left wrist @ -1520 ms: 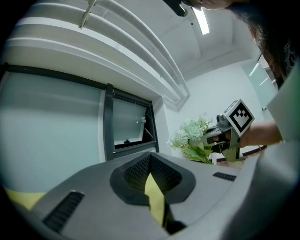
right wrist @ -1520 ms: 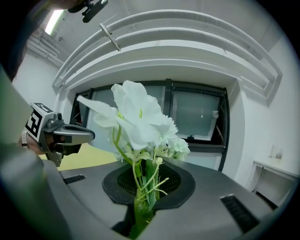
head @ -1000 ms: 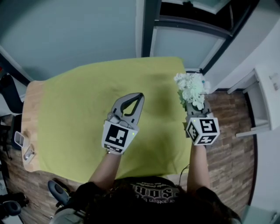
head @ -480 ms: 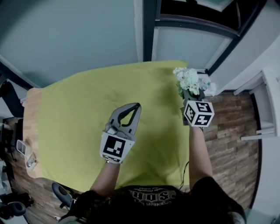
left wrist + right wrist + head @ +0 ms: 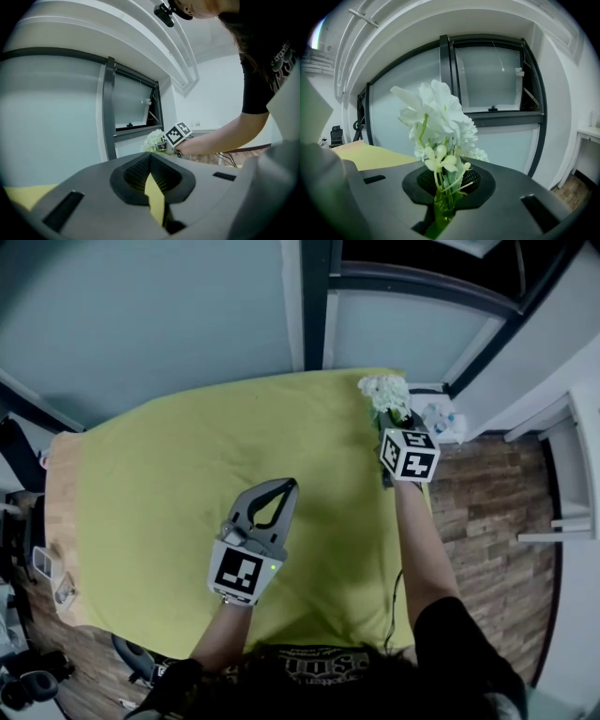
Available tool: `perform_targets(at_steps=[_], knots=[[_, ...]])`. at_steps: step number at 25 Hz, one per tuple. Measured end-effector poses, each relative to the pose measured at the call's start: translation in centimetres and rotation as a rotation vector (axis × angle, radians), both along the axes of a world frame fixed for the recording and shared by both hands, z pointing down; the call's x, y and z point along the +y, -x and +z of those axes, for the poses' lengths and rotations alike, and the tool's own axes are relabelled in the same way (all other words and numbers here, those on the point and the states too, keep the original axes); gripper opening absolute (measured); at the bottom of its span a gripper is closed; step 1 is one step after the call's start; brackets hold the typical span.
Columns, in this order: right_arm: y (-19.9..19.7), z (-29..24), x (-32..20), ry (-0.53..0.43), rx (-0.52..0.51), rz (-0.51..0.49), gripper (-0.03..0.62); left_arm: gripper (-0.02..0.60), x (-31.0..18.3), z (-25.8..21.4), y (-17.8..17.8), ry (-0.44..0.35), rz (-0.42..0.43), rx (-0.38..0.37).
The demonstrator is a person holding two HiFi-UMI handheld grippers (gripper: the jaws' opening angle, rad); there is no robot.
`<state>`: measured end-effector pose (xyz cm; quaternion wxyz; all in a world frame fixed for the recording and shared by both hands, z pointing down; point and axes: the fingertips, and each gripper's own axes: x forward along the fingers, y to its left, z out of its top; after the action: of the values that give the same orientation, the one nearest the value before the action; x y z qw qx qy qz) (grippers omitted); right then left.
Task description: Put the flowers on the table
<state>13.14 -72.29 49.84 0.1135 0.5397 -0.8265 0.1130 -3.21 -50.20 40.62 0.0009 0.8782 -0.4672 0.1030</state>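
Here, the right gripper (image 5: pixel 388 425) clamps white flowers (image 5: pixel 382 390) by their stems over the far corner of the green-covered table (image 5: pixel 159 474); the left gripper (image 5: pixel 285 487) hovers pinched shut, empty.

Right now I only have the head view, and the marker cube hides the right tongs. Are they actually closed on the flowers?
Observer: Yes. In the right gripper view, the right gripper pinches the flowers by their green stems, and they stand upright above the tongs.
Operator: Does the left one hold anything?
Observer: No. The left gripper has its tongs together with nothing between them.
Operator: Can the left camera see the flowers?
Observer: Yes, beyond its tongs, just left of the right gripper's marker cube.
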Motion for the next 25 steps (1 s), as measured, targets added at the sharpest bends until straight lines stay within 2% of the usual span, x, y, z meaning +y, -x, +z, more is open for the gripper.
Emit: perform_targets(at_steps=[4, 12, 18, 25], knots=[[-0.1, 1.3, -2.0, 0.015, -0.012, -0.016, 0.058, 0.002, -0.5, 0.5, -0.1, 0.031, -0.011, 0.006], [1.0, 5.1, -4.3, 0.067, 0.039, -0.033, 0.069, 0.002, -1.4, 1.2, 1.4, 0.062, -0.052, 0.022], [1.0, 6.8, -4.8, 0.112, 0.057, -0.026, 0.117, 0.002, -1.9, 1.3, 1.2, 0.066, -0.038, 0.022], [1.2, 7.5, -4.2, 0.144, 0.071, -0.056, 0.239, 0.002, -2.0, 1.1, 0.5, 0.058, -0.028, 0.027]])
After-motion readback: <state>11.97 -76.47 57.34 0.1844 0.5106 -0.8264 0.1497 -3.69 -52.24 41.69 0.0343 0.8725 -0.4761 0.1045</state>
